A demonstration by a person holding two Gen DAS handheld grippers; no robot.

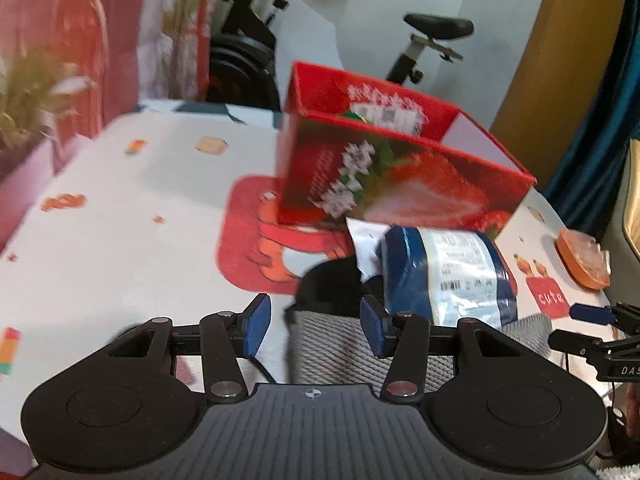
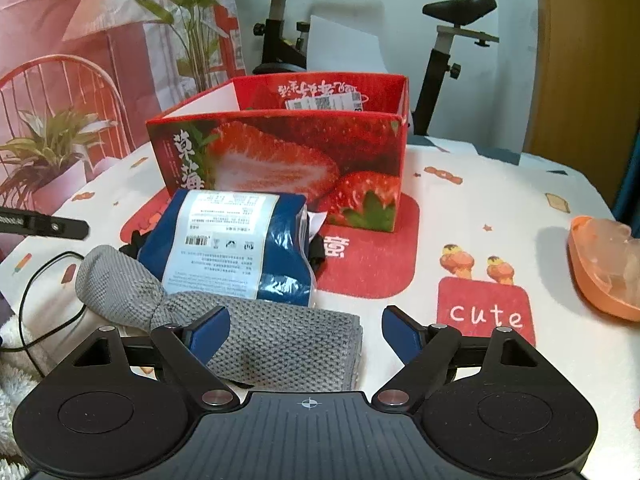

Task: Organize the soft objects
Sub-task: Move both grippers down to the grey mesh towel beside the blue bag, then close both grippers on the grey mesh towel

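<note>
A grey knitted cloth (image 1: pixel 328 344) (image 2: pixel 280 340) lies on the table nearest me. Partly on it rests a blue packet with a white label (image 1: pixel 448 276) (image 2: pixel 232 240), with a black soft item (image 1: pixel 332 284) tucked under the packet. Behind them stands an open red strawberry box (image 1: pixel 400 176) (image 2: pixel 280 160). My left gripper (image 1: pixel 316 326) is open above the cloth's left end, its pads clear of the fabric. My right gripper (image 2: pixel 304 334) is open wide over the cloth's folded end; its right pad stands apart from the cloth edge.
An orange item in clear wrap (image 1: pixel 584 260) (image 2: pixel 604 264) sits near the table's right edge. A black cable (image 2: pixel 28 300) and white fluffy fabric (image 2: pixel 12 360) are at the left. An exercise bike (image 2: pixel 440 52) stands behind the table. Printed tablecloth (image 1: pixel 120 220) stretches to the left.
</note>
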